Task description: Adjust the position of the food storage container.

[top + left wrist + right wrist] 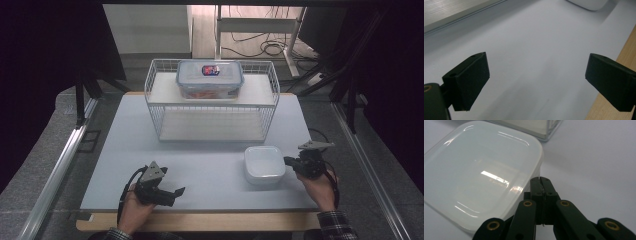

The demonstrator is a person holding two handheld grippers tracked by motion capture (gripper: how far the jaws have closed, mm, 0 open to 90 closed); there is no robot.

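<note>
Fingers on the left gripper (172,194) stand spread apart with nothing between them, seen from the high view low at the near left of the white table mat (125,150), with the person's left hand (134,207) behind it. At the near right, the right gripper (289,162) is held by the right hand (320,189), its tip just beside the right edge of a white square container (264,163); whether they touch cannot be told from here. Behind, mid-table, a white wire rack (212,102) carries a clear lidded food box (210,79) on its upper shelf, the lid bearing a small coloured label.

Along the left gripper (537,72), the left gripper view shows two black pads (472,78) wide apart over bare mat (529,45). A corner of the white container (589,3) sits at the top edge, well ahead, and the wooden table edge (624,50) runs down the right.

From the right gripper view, the right gripper (540,181) has its jaws pressed together, empty. Its tip lies close against the rounded corner of the white container (481,175), whose glossy lid reflects ceiling lights. The base of the wire rack (541,128) shows beyond it.
</note>
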